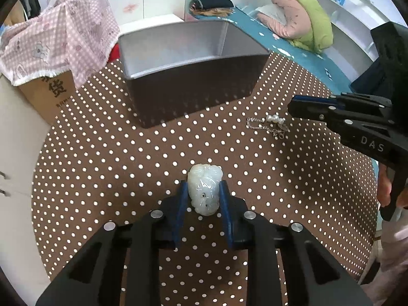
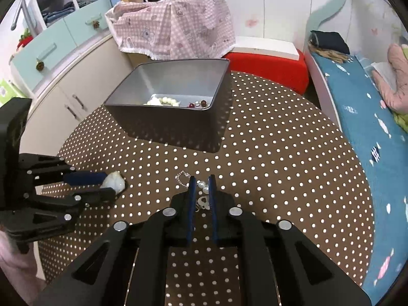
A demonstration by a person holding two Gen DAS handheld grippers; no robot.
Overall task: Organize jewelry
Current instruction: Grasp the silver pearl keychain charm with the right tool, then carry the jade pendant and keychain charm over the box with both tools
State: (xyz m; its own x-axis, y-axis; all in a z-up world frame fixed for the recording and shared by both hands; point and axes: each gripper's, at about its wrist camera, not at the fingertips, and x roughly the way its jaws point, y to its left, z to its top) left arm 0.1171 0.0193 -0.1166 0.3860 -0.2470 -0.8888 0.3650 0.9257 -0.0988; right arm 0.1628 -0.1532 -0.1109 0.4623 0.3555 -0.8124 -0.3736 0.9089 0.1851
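A pale carved jade pendant (image 1: 205,191) lies on the brown dotted tablecloth (image 1: 114,153). My left gripper (image 1: 203,186) is shut on it, a blue pad against each side. The right wrist view shows the same pendant (image 2: 114,181) at the tip of the left gripper (image 2: 109,186). A thin silver chain bracelet with pearls (image 2: 203,185) sits between the pads of my right gripper (image 2: 202,178), which is shut on it. The bracelet (image 1: 267,125) trails on the cloth by the right gripper's tip (image 1: 292,107). A grey metal box (image 2: 173,125) stands behind, holding a bead bracelet (image 2: 163,100) and small red pieces.
A pink checked cloth (image 1: 58,33) covers a cardboard box at the table's back left. A red stool (image 2: 267,68) stands behind the metal box. A bed with a blue sheet (image 2: 369,127) runs along the right. Pale cabinets (image 2: 63,97) line the left.
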